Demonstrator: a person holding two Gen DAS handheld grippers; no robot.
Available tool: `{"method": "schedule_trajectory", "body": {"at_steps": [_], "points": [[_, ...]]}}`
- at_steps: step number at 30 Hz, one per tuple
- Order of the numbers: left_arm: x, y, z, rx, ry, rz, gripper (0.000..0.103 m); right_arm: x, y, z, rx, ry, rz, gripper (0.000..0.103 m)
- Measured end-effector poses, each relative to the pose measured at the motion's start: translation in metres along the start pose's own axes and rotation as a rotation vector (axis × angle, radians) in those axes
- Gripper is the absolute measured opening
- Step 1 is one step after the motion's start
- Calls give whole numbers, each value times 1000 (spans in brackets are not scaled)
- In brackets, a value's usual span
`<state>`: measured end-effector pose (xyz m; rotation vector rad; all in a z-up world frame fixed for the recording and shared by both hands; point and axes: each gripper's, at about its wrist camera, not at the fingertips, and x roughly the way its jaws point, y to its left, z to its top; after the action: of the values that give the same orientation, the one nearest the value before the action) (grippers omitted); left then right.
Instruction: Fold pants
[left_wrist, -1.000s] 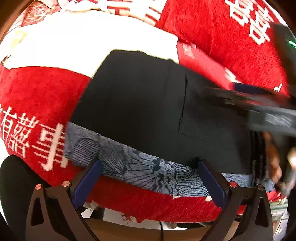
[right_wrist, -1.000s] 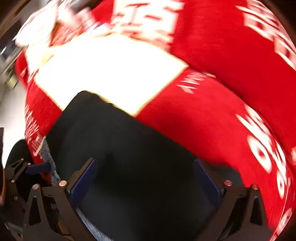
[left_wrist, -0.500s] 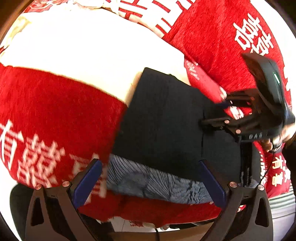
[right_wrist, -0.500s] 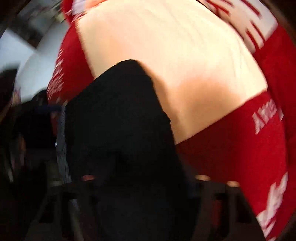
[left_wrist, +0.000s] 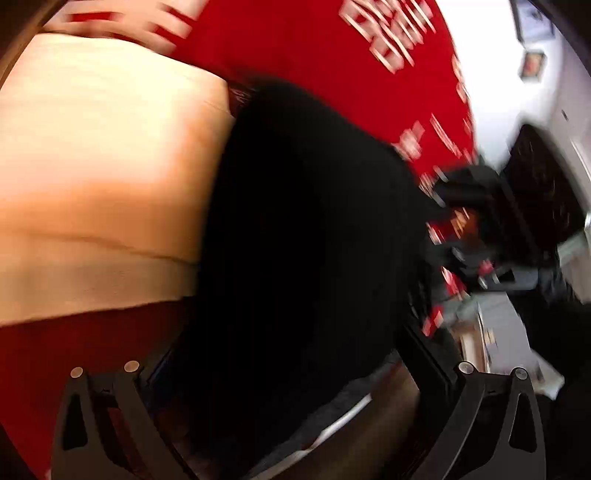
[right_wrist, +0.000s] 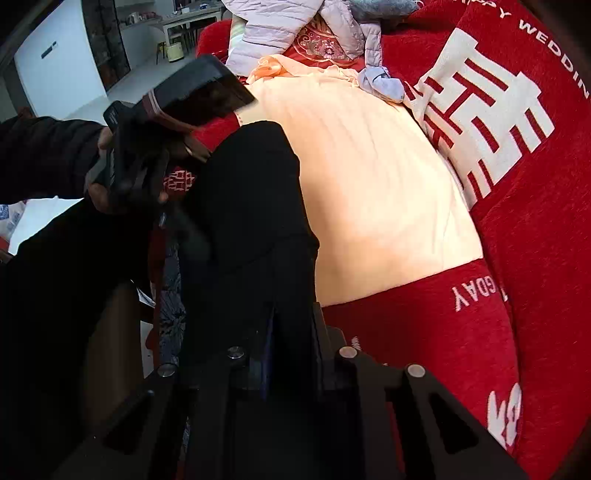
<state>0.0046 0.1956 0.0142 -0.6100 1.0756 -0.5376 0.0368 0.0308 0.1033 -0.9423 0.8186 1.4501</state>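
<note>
The black pants lie folded on the red sofa seat, also blurred in the left wrist view. My right gripper is shut on the near edge of the pants, its fingers pressed together over the black cloth. My left gripper is open, its fingers wide apart with the pants between them; it shows in the right wrist view, held by a hand at the pants' left side. The right gripper shows blurred in the left wrist view.
A cream blanket covers the seat beside the pants. Red cushions with white lettering form the sofa back. A pale jacket and clothes are piled at the far end. A blue patterned cloth hangs over the front edge.
The right gripper has closed on the pants' edge. The left gripper has swung right over the pants, still open, and its view is now blurred.
</note>
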Motion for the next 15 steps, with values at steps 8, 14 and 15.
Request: {"method": "schedule_trajectory", "body": {"at_steps": [8, 14, 15], "points": [[16, -8, 1, -37, 79, 220, 46, 9, -44, -14, 256, 10, -39, 45], [0, -23, 2, -59, 46, 259, 36, 12, -45, -67, 185, 260, -433, 60], [-1, -31, 2, -40, 40, 286, 34, 18, -44, -75, 188, 304, -476, 60]]}}
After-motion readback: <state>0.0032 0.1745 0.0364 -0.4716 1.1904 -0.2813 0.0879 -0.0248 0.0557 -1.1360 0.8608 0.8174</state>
